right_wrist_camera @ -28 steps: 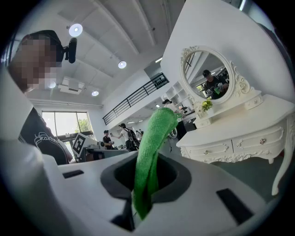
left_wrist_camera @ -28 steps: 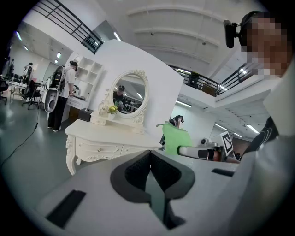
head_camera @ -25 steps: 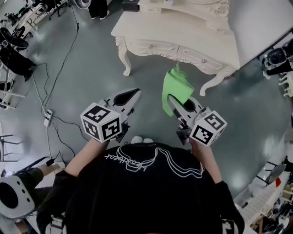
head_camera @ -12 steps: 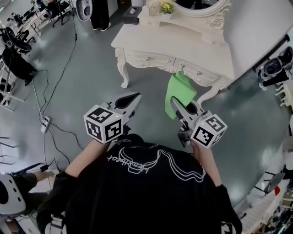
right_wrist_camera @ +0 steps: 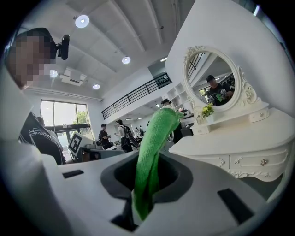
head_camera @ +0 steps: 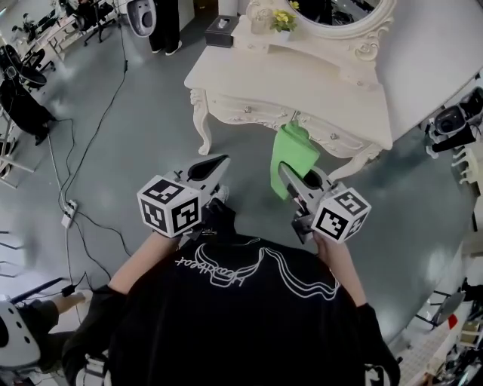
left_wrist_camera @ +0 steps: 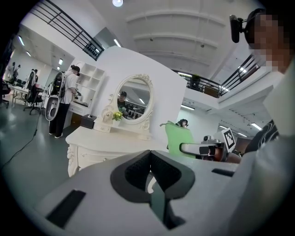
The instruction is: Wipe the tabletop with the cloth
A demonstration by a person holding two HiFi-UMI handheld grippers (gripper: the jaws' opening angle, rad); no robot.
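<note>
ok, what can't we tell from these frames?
- Head view: mirror cut off by the top edge.
- Head view: cloth, gripped part hidden under the right gripper.
- All views: dirt on the table, too small to see.
- Left gripper view: table's right end hidden behind the cloth.

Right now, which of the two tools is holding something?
The right tool: its jaws are clamped on the green cloth. The left tool is shut with nothing between its jaws.
</note>
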